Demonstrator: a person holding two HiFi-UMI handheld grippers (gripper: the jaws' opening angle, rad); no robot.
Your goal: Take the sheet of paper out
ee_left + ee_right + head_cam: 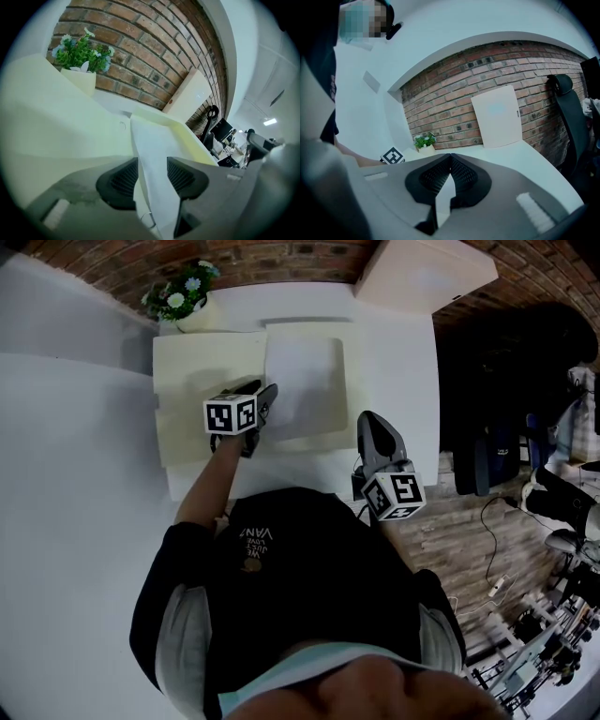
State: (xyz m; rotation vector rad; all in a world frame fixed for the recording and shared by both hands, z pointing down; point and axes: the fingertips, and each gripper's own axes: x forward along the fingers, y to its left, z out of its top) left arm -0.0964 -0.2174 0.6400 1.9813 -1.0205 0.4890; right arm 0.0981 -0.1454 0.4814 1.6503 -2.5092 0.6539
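A white sheet of paper (305, 388) lies on the right half of an opened cream folder (192, 381) on the white table (403, 371). My left gripper (270, 392) sits at the sheet's left edge, pointing down at it. In the left gripper view its jaws (153, 172) stand wide open; the sheet (157, 145) runs up between them, and neither ribbed pad (123, 180) presses on it. My right gripper (369, 420) hovers near the table's front edge, right of the folder. It (450, 159) is shut with nothing between its pads.
A potted plant (183, 296) stands at the back left of the table. A white board (427, 273) leans against the brick wall behind. The table's right edge (437, 409) drops to a wooden floor with cables. An office chair (569, 117) stands to the right.
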